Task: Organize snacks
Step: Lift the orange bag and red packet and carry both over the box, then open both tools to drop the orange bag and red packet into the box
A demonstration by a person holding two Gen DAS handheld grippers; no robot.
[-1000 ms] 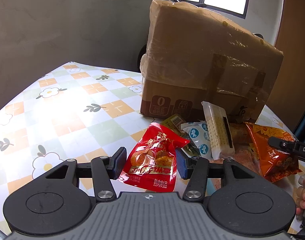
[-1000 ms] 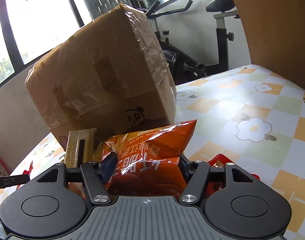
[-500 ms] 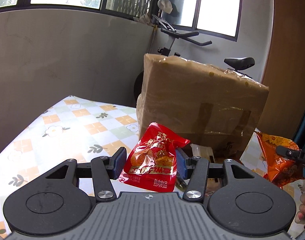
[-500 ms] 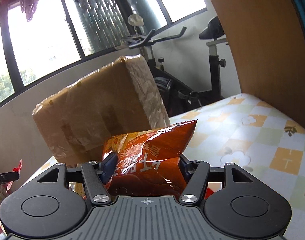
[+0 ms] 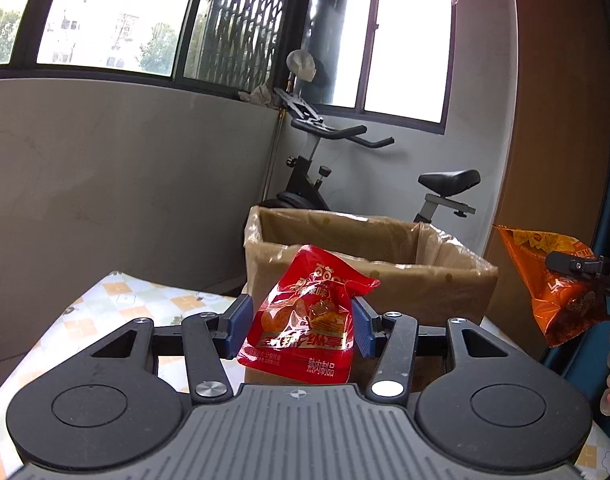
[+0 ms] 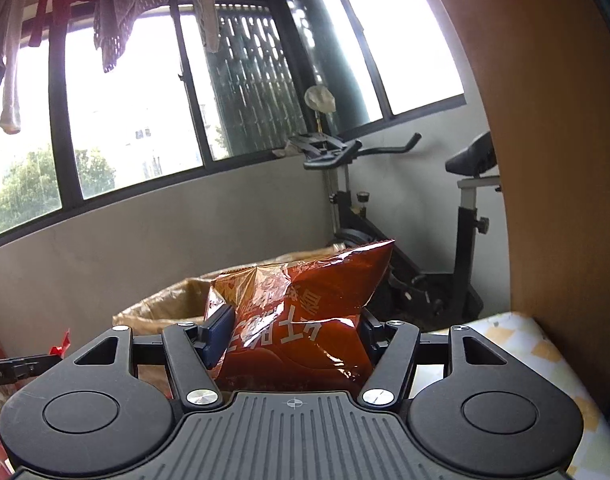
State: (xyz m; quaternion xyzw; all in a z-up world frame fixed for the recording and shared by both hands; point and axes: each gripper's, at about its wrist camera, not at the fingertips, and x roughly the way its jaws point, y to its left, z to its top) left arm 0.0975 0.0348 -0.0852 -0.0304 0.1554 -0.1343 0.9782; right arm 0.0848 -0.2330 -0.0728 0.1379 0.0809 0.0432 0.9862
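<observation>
My left gripper is shut on a red snack pouch and holds it in the air in front of the open cardboard box. My right gripper is shut on an orange snack bag, also raised, with the box's rim behind it. The orange bag also shows at the right of the left wrist view. The red pouch's corner shows at the left edge of the right wrist view.
The box stands on a table with a flower-patterned cloth. An exercise bike stands behind the box by the grey wall. A wooden panel rises at the right.
Both grippers have risen with their snacks, from table level to above the box's rim. The box's open top has come into view and the other snacks on the table have dropped out of sight.
</observation>
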